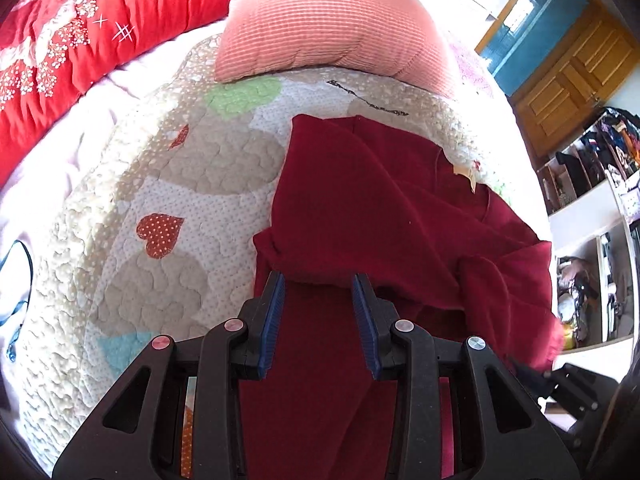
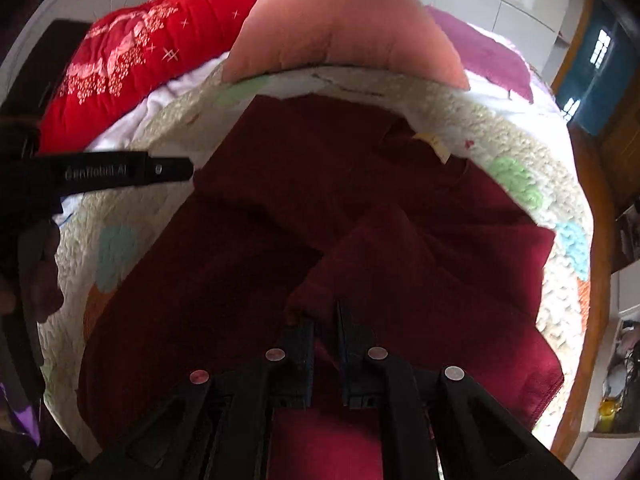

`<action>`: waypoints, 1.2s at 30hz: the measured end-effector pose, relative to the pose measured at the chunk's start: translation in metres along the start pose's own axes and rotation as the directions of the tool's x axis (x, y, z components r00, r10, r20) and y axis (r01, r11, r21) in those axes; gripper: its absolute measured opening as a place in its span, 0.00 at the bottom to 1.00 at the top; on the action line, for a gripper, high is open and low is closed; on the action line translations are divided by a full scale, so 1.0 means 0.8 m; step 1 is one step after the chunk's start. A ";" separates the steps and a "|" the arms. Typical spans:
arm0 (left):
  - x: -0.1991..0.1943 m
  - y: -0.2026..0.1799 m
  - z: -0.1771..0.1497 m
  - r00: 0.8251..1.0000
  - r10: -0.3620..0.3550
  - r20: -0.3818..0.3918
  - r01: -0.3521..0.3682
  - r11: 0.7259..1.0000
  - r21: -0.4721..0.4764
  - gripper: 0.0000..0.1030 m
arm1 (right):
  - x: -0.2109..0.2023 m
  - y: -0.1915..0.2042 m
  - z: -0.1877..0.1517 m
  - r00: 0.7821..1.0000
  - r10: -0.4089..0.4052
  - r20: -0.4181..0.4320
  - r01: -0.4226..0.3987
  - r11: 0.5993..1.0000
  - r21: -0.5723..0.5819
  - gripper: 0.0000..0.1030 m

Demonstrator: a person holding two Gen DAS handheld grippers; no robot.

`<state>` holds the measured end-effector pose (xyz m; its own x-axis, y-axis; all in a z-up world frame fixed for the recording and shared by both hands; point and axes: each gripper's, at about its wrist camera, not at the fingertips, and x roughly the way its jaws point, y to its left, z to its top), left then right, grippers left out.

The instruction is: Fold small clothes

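A dark red garment lies rumpled and partly folded on a quilted bedspread with hearts; its cream neck label shows at the far side. My left gripper hovers over the garment's near left part. Its blue pads stand apart, and the cloth lies flat below them. In the right wrist view the left gripper pokes in from the left at the garment's edge. My right gripper is shut on a raised fold of the garment, which peaks up into the pinch.
A pink ribbed pillow and a red printed duvet lie at the bed's far end. Right of the bed are a wooden door and cluttered white shelves. The bed's wooden rim runs along the right.
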<state>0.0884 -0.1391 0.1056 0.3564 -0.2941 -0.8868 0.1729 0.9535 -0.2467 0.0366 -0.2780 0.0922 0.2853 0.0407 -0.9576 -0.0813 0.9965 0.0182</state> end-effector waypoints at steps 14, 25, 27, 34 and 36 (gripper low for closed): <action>0.014 -0.052 -0.005 0.999 -0.044 -0.022 0.046 0.995 0.091 0.33 | -0.078 -0.185 -0.095 0.971 0.216 0.102 -0.239 0.870 0.432 0.39; 0.018 -0.069 -0.011 0.997 -0.066 -0.038 0.070 0.991 0.116 0.33 | 0.004 -0.281 -0.167 0.971 0.189 0.145 -0.233 0.623 0.746 0.46; 0.018 -0.069 -0.012 0.995 -0.082 -0.056 0.087 0.990 0.110 0.33 | 0.015 -0.278 -0.161 0.974 0.173 0.146 -0.223 0.627 0.746 0.34; -0.006 -0.053 -0.001 0.977 -0.207 -0.053 0.209 0.977 0.039 0.60 | -0.070 -0.211 -0.110 0.924 0.239 0.297 -0.376 0.706 0.601 0.05; -0.011 -0.047 0.002 0.977 -0.211 -0.038 0.213 0.977 0.031 0.63 | -0.081 -0.177 -0.088 0.943 0.211 0.256 -0.317 0.800 0.509 0.05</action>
<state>0.0807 -0.1727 0.1231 0.2762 -0.4863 -0.8290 0.2733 0.8667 -0.4173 -0.0380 -0.4273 0.1315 0.4968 0.2673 -0.8257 0.3302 0.8216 0.4647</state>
